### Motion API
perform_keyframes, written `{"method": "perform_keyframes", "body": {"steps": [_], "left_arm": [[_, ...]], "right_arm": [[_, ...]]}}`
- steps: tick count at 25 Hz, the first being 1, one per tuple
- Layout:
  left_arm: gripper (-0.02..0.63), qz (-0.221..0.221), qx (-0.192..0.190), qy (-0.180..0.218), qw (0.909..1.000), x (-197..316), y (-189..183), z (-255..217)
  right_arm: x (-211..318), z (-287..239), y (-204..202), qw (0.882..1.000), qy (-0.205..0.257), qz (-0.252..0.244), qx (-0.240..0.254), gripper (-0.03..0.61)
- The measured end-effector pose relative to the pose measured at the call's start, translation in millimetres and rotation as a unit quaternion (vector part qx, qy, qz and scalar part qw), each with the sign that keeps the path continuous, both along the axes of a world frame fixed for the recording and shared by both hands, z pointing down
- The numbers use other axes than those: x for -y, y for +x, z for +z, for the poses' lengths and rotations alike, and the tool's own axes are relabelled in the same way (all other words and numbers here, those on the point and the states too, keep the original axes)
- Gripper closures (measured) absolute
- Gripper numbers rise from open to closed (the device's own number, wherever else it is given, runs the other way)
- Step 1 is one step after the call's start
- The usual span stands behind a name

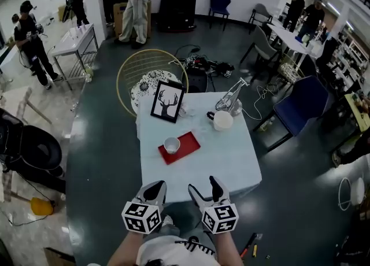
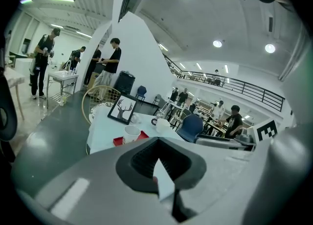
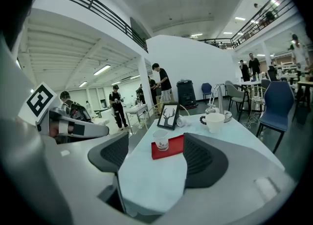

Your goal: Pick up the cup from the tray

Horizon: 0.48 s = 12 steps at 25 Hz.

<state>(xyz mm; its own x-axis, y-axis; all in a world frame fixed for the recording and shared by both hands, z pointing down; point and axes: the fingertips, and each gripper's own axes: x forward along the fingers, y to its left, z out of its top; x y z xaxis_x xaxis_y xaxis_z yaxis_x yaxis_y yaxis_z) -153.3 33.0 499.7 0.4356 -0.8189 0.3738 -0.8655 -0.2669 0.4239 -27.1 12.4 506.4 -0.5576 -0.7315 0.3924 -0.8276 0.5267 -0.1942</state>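
A white paper cup (image 1: 171,144) stands upright on a small red tray (image 1: 186,146) near the middle of the pale blue table (image 1: 225,163). Both grippers hover off the table's near edge, well short of the tray. My left gripper (image 1: 155,192) is shut with nothing in it; past its jaws the left gripper view shows the cup (image 2: 131,133) and the tray (image 2: 119,141) far ahead. My right gripper (image 1: 204,191) is open and empty. In the right gripper view the cup (image 3: 160,140) and tray (image 3: 171,146) lie ahead between its pads (image 3: 204,159).
Behind the tray stand a framed deer picture (image 1: 167,102), a white mug (image 1: 222,120) and a glass-and-metal vessel (image 1: 230,100). A round wire chair (image 1: 147,74) sits beyond the table, a blue chair (image 1: 303,106) to the right. People stand at the room's far side.
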Motion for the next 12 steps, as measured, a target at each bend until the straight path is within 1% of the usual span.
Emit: {"method": "perform_keyframes", "body": {"steps": [6, 12], "left_arm": [[0.614, -0.001, 0.002, 0.001, 1.0, 11, -13, 1], [0.614, -0.005, 0.005, 0.004, 1.0, 23, -22, 2]], "right_arm": [[17, -6, -19, 1.0, 0.013, -0.014, -0.017, 0.206], [29, -2, -35, 0.999, 0.011, -0.033, -0.023, 0.196]]}}
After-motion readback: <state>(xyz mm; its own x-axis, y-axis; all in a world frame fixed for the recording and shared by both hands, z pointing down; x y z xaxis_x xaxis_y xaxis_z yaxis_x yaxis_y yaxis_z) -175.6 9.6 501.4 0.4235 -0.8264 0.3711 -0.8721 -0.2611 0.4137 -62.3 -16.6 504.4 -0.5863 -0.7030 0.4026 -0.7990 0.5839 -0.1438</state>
